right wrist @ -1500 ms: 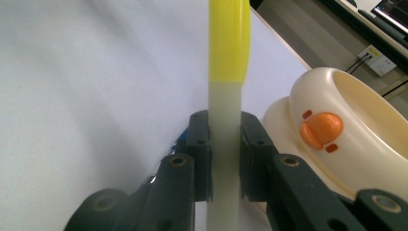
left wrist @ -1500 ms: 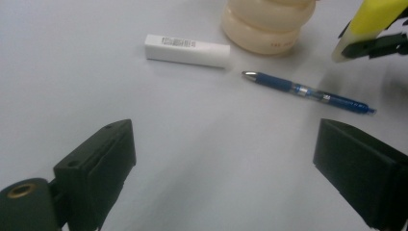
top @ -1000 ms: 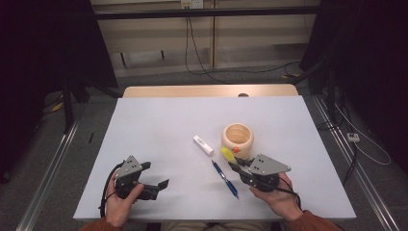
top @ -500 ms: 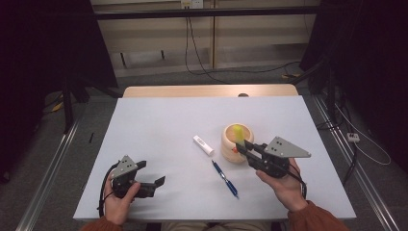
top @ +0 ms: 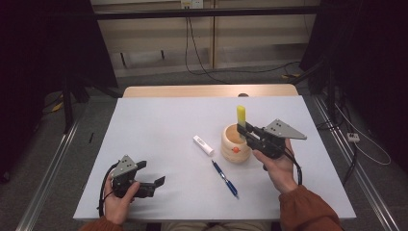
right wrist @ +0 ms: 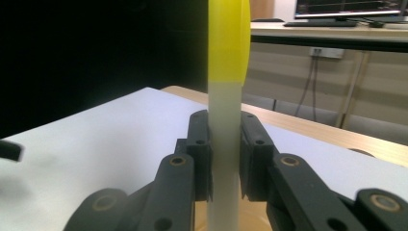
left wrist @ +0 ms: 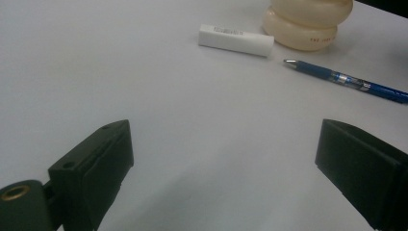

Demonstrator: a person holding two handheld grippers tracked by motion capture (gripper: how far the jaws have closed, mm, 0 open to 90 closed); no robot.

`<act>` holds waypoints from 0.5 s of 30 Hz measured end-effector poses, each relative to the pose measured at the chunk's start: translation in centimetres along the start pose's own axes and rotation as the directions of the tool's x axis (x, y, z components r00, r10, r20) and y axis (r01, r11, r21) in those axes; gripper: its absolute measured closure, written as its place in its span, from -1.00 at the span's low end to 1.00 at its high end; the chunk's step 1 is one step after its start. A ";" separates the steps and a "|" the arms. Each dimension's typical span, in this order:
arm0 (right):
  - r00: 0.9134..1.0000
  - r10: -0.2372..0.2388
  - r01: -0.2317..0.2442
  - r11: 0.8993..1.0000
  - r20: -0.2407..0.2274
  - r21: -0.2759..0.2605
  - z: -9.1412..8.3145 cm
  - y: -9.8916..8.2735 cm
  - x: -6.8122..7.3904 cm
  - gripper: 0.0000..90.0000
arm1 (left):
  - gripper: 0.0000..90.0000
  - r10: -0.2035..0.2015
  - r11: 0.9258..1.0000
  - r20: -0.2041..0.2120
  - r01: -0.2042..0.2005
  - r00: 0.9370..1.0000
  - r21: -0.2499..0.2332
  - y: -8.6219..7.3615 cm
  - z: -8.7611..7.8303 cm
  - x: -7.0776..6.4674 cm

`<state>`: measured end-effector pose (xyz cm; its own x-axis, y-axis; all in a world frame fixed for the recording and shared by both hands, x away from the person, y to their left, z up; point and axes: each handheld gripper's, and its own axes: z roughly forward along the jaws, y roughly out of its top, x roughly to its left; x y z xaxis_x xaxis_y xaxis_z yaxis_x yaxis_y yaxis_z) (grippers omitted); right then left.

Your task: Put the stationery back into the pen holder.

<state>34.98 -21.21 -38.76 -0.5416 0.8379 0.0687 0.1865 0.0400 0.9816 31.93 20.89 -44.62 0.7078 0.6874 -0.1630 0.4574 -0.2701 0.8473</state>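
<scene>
White counter: right hand-held gripper clamped on upright yellow-capped marker over wooden cup; eraser, blue pen at cup's 8 o'clock; left hand-held gripper apart.

white counter carries a white tube and a blue pen, lying apart near mid-surface. grey floor around it, black cables trailing behind, dark curtains at both sides.
</scene>
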 end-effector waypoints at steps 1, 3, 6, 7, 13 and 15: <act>1.000 0.003 -0.003 1.000 0.007 -0.002 0.2 -0.1 -0.1 0.73 | -0.86 0.001 1.000 -0.001 -0.001 1.000 0.001 0.0 0.0 0.0; 1.000 0.017 -0.017 1.000 0.008 -0.005 0.7 -0.3 -0.4 0.73 | -0.87 0.007 1.000 0.001 -0.007 1.000 0.004 0.0 0.0 0.0; 0.999 0.041 -0.041 0.999 0.003 0.008 1.1 -0.6 -0.7 0.73 | -0.87 0.006 1.000 0.007 -0.006 1.000 0.006 0.0 0.0 0.0; 0.999 0.040 -0.041 0.999 0.006 0.013 1.3 -0.9 -0.7 0.73 | -0.87 0.001 1.000 0.008 -0.002 1.000 0.006 0.0 0.0 0.0; 0.999 0.044 -0.044 0.999 -0.001 0.032 1.9 -1.8 -1.0 0.73 | -0.87 -0.001 1.000 0.017 0.000 1.000 0.013 0.0 0.0 0.0; 0.999 0.050 -0.050 0.998 0.004 0.041 1.9 -2.0 -1.0 0.73 | -0.87 -0.003 1.000 0.016 0.003 1.000 0.014 0.0 0.0 0.1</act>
<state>36.72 -21.10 -41.16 -0.5284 0.8409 0.1170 0.2472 0.0205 0.9688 31.96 20.97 -44.63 0.7148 0.6775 -0.1732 0.4666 -0.2775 0.8398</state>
